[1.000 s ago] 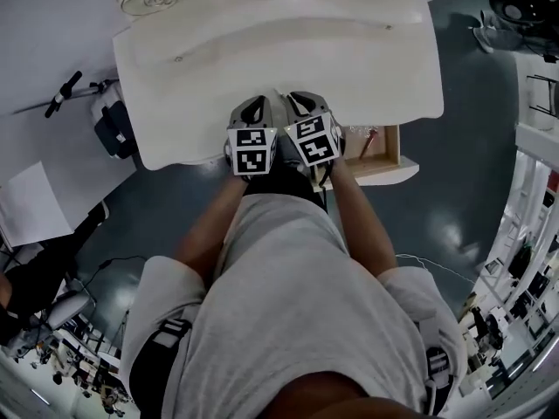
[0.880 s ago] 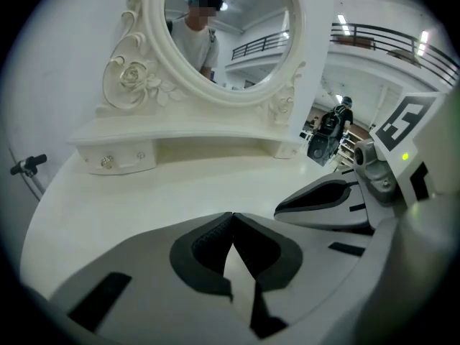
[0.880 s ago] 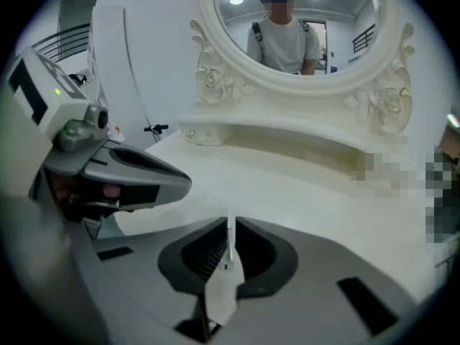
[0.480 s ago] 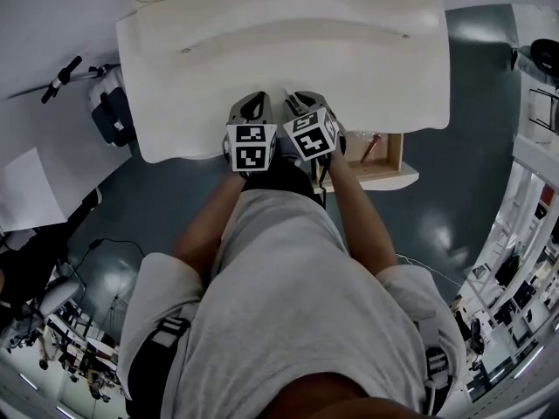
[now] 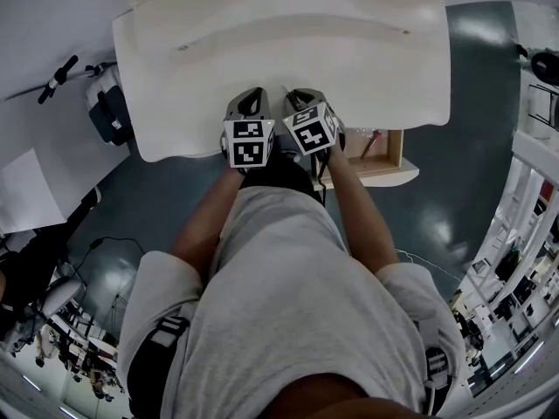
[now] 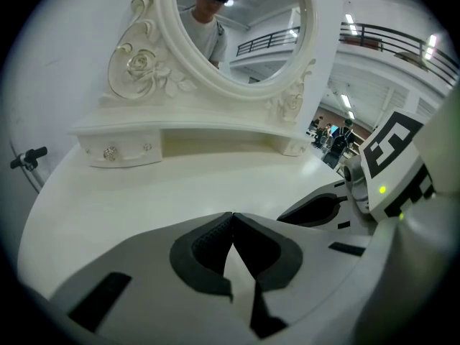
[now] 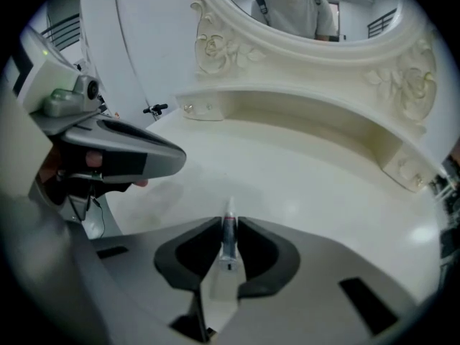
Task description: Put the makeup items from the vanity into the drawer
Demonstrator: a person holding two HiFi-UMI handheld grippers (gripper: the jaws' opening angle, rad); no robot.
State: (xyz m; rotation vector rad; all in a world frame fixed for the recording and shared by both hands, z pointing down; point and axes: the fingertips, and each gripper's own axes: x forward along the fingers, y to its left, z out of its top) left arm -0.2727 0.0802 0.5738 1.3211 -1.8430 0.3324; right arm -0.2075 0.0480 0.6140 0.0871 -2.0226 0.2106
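Note:
The white vanity top (image 5: 349,51) fills the upper part of the head view, and both grippers hover side by side over its front edge. My right gripper (image 7: 229,223) is shut on a slim makeup pen (image 7: 229,237), a dark tube with a red band and a pale tip that points toward the mirror. My left gripper (image 6: 231,215) is shut with nothing between its jaws. To the right of the right gripper (image 5: 301,105), the wooden drawer (image 5: 385,162) stands pulled out, with a reddish item (image 5: 368,143) inside. The left gripper (image 5: 251,105) sits just beside it.
An ornate oval mirror (image 6: 237,34) rises at the vanity's back, above a low shelf with a small knobbed drawer (image 6: 118,152). A dark bag (image 5: 109,116) and a white sheet (image 5: 26,199) lie on the floor to the left. My torso blocks the space below the vanity's front.
Both grippers have edged slightly farther over the vanity top, still side by side. The right gripper keeps its hold on the pen.

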